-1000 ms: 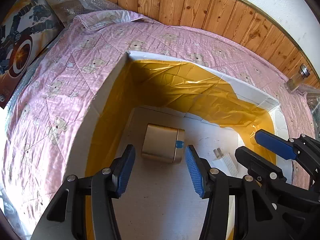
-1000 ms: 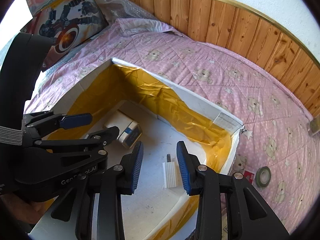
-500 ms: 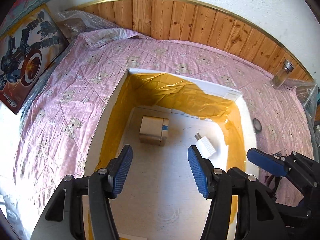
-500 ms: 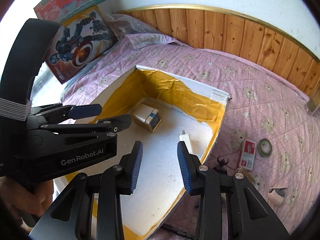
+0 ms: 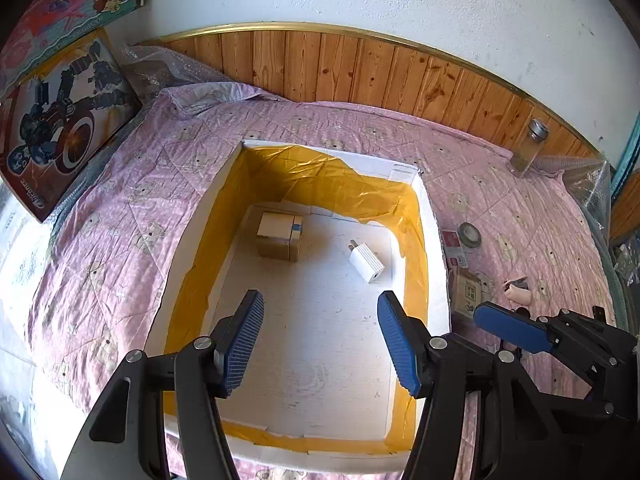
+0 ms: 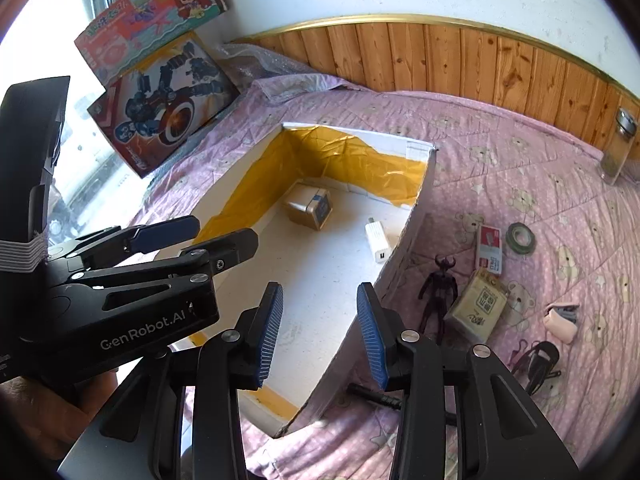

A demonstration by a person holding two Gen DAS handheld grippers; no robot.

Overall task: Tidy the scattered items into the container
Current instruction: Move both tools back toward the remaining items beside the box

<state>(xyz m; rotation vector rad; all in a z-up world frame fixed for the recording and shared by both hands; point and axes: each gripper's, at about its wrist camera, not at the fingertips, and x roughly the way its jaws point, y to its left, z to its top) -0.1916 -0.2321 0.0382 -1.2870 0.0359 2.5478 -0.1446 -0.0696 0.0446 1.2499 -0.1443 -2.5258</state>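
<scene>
One container (image 5: 434, 240) holds two items (box (image 5: 280, 234), charger (image 5: 368, 263)).

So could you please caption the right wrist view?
Open right gripper above white foam container holding small cardboard box and white charger.

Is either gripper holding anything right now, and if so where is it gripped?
Nothing is held. The left gripper and right gripper are both open and empty.

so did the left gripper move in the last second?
Yes. The left gripper has pulled up and back: the cardboard box looks smaller and farther, and the whole container rim shows.
</scene>
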